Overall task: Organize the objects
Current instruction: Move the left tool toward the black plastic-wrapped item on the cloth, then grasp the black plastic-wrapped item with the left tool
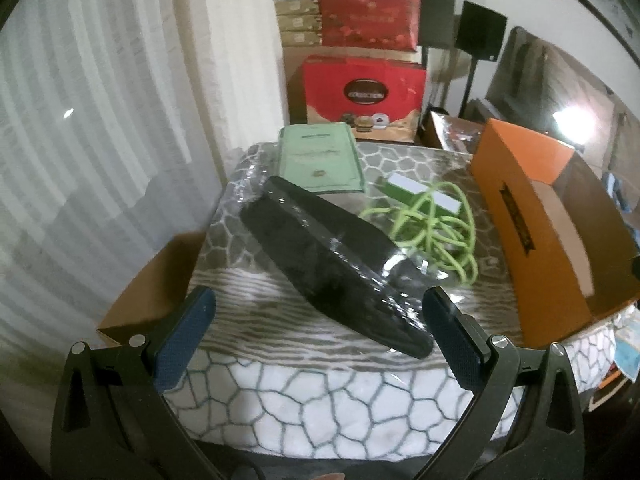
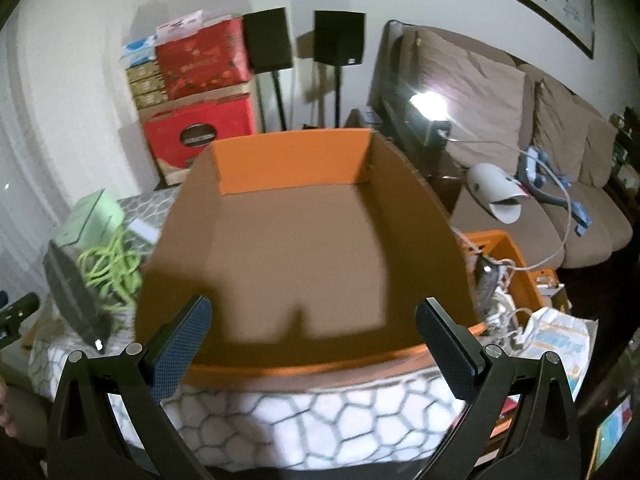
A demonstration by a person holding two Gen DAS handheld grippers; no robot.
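The left claw (image 1: 318, 312) hangs spread wide and empty, the plastic-wrapped black pack (image 1: 332, 264) just ahead between its tips. That slick wrap could slide out of a shallow pinch. The right claw (image 2: 312, 324) waits spread too, the empty orange box (image 2: 292, 160) straight ahead; a careless swing might shove it.

A table draped in a grey-and-white cobble-pattern cloth (image 1: 304, 408) carries 4 things: a plastic-wrapped black pack (image 1: 332, 264), a green booklet (image 1: 320, 158) behind it, a coiled green cable (image 1: 436, 228) (partly over a green-and-white box), and an open orange cardboard box (image 2: 288, 160).
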